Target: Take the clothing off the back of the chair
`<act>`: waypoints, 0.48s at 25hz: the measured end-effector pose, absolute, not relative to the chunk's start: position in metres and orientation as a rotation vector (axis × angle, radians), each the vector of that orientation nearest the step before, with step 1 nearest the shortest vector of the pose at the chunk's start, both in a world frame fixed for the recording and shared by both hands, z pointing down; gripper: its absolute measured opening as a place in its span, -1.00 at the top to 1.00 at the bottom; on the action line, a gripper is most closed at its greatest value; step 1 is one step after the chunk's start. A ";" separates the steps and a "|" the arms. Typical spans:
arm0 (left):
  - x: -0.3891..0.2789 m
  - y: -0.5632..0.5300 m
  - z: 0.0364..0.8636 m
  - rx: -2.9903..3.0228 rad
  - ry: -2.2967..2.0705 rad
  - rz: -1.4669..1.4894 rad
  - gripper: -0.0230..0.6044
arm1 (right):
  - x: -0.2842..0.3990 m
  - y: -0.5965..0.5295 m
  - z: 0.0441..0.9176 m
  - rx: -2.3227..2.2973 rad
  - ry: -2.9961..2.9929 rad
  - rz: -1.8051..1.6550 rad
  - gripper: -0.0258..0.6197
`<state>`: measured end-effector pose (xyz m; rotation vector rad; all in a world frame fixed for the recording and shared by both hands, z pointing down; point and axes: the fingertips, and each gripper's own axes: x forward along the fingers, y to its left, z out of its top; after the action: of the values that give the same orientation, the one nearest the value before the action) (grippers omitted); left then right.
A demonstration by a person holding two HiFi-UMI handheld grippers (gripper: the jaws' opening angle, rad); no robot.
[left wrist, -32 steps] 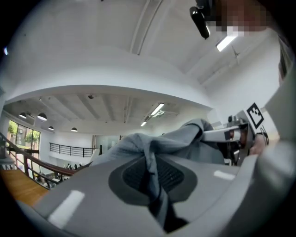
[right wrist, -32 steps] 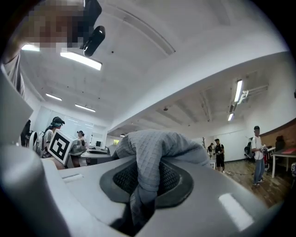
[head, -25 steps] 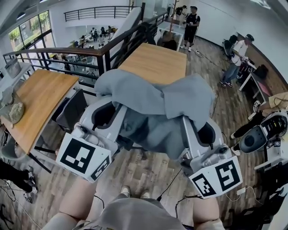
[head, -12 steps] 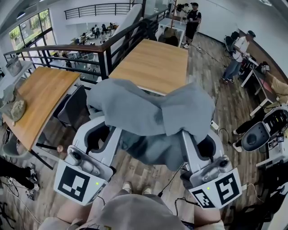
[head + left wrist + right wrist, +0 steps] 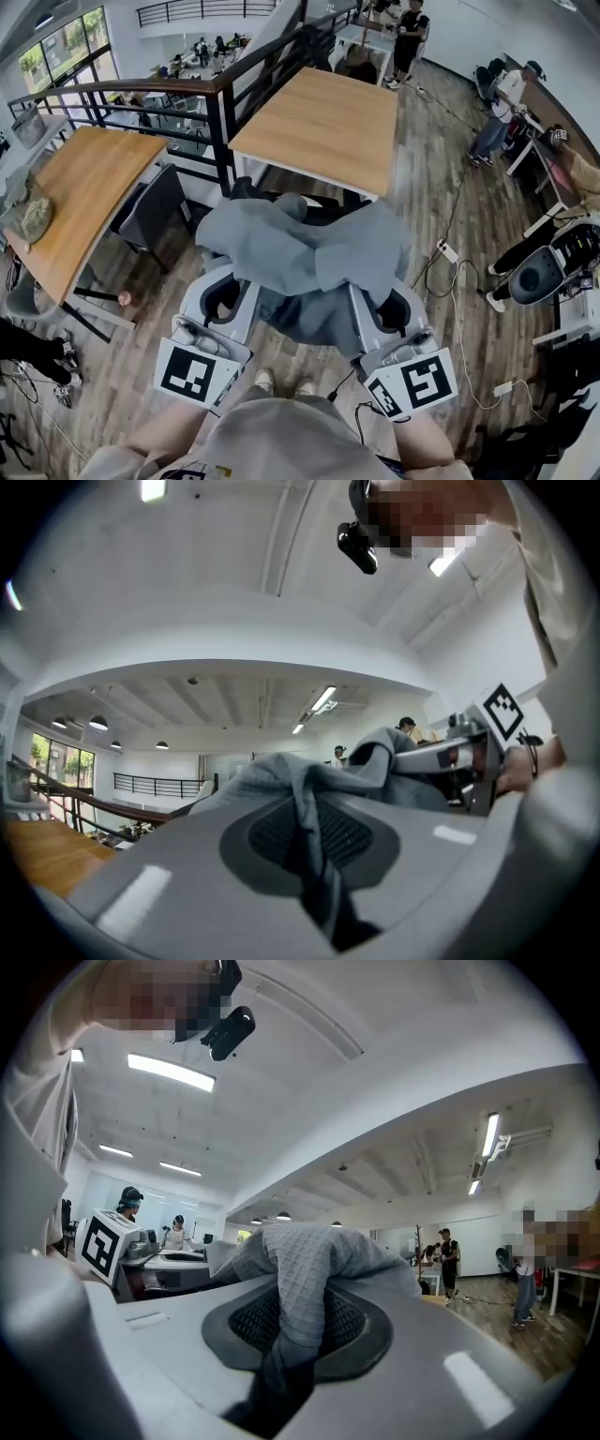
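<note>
A grey knitted garment (image 5: 298,255) hangs bunched between my two grippers in the head view, above the wooden floor. My left gripper (image 5: 228,279) is shut on its left part, where the fabric (image 5: 309,832) is pinched between the two jaws. On the other side, my right gripper (image 5: 372,286) is shut on a fold of the cloth (image 5: 298,1297) that drapes over its pads. Both point level, away from the person. The dark top of a chair (image 5: 314,202) shows just behind the garment, and the rest of the chair is hidden by the cloth.
A wooden table (image 5: 323,127) stands beyond the chair and a second one (image 5: 80,202) at the left, with a black chair (image 5: 150,214) beside it. A dark railing (image 5: 216,98) runs behind. Cables and a power strip (image 5: 448,251) lie on the floor at right; people stand far right.
Both grippers have come down and back toward the person with the garment still held. The cloth now hangs lower and more bunched, in front of the table instead of over it.
</note>
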<state>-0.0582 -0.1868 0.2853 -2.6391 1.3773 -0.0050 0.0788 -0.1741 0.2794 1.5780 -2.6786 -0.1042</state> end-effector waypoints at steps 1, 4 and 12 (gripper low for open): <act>-0.059 -0.190 0.294 -2.645 1.387 -0.017 0.84 | 0.079 -0.177 0.287 1.578 -2.670 -0.090 0.71; -0.057 -0.198 0.320 -2.666 1.404 -0.063 0.84 | 0.081 -0.186 0.309 1.578 -2.643 -0.036 0.71; -0.055 -0.215 0.372 -2.731 1.455 -0.183 0.83 | 0.086 -0.206 0.365 1.580 -2.570 0.127 0.71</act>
<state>-0.0549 -0.2150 0.3722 -2.7309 1.4548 -0.1835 0.0863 -0.2061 0.3655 1.5798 -2.5697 0.1265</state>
